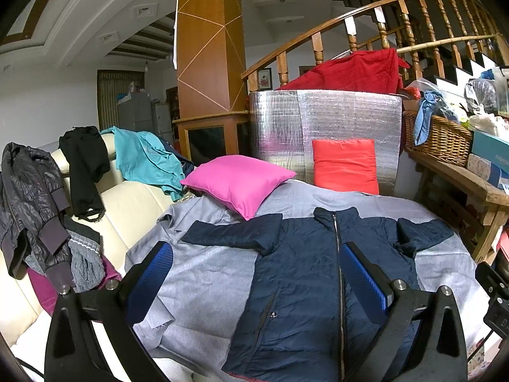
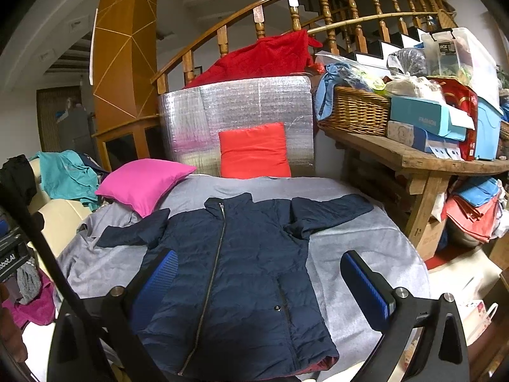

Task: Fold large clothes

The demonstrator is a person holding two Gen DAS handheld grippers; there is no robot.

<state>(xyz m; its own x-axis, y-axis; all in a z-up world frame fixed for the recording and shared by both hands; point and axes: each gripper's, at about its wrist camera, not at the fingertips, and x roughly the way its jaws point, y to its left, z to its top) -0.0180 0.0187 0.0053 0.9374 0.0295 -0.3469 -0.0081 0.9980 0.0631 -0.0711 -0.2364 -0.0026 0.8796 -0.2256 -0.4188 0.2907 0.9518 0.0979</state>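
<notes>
A navy puffer jacket (image 1: 305, 273) lies flat, front up and zipped, on a grey cloth (image 1: 203, 273) over a round surface, both sleeves spread sideways. It also shows in the right wrist view (image 2: 241, 270) on the same grey cloth (image 2: 359, 248). My left gripper (image 1: 254, 251) is open and empty, held above the jacket's lower left part. My right gripper (image 2: 257, 264) is open and empty, above the jacket's lower right part. Both have blue pads.
A pink cushion (image 1: 238, 184) and a red cushion (image 1: 345, 165) lie at the cloth's far edge before a silver foil panel (image 1: 324, 121). Clothes (image 1: 31, 197) hang over a cream sofa (image 1: 133, 203) on the left. A wooden bench (image 2: 423, 159) with a basket (image 2: 356, 111) and boxes stands right.
</notes>
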